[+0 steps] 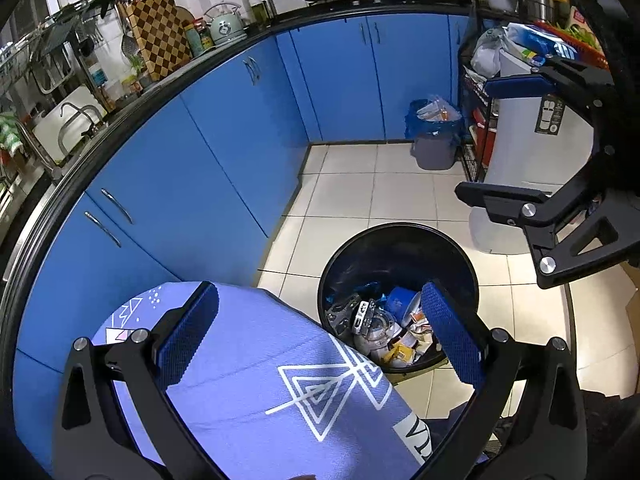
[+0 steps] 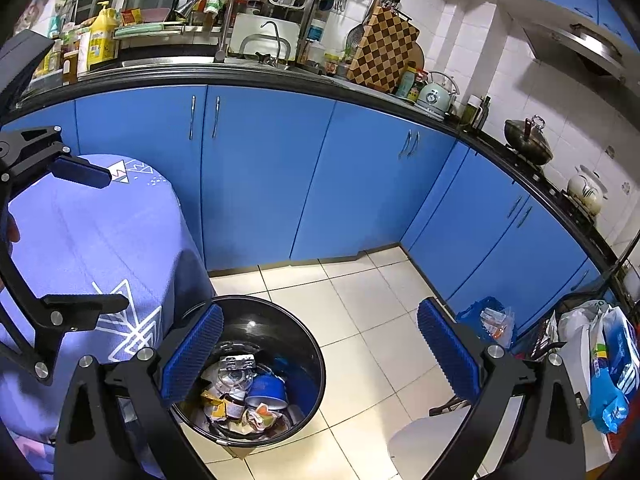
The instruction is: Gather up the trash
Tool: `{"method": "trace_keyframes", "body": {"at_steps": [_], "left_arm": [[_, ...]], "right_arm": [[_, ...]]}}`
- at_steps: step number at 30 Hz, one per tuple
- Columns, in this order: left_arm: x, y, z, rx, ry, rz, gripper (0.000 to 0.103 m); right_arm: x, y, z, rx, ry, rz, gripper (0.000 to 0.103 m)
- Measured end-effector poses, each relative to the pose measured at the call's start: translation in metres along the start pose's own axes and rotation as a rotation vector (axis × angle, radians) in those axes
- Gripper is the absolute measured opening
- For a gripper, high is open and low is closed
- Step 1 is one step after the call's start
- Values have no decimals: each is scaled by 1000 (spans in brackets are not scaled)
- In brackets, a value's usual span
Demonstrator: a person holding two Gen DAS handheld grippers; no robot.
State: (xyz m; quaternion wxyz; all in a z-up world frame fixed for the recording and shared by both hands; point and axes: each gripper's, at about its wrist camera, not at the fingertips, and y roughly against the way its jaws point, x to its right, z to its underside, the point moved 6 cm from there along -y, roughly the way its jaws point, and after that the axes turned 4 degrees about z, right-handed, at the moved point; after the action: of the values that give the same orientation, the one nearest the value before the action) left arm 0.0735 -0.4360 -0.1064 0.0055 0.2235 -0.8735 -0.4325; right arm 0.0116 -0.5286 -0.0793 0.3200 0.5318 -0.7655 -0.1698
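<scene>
A black round trash bin (image 1: 460,256) stands on the tiled floor beside a table with a purple patterned cloth (image 1: 260,360). It holds several pieces of trash (image 1: 384,328): wrappers, cups, a blue bowl. My left gripper (image 1: 320,336) is open and empty over the table edge, next to the bin. My right gripper (image 1: 476,136) shows at the right, open and empty. In the right wrist view my right gripper (image 2: 320,352) is open above the bin (image 2: 280,312), with the trash (image 2: 244,392) below. My left gripper (image 2: 104,240) is open over the cloth (image 2: 100,232).
Blue cabinets (image 1: 224,132) under a black counter run along the walls. A second grey bin with a blue bag (image 1: 434,136) stands in the far corner beside a metal rack (image 1: 476,120). A white appliance (image 1: 532,140) stands at the right. Plastic bags (image 2: 600,352) sit at the right.
</scene>
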Motion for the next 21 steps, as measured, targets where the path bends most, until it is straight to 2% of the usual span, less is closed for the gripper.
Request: {"method": "trace_keyframes", "body": {"at_steps": [21], "left_arm": [[-1, 2, -2, 10, 14, -9, 100]], "right_arm": [[-2, 0, 4, -5, 20, -14, 95]]}}
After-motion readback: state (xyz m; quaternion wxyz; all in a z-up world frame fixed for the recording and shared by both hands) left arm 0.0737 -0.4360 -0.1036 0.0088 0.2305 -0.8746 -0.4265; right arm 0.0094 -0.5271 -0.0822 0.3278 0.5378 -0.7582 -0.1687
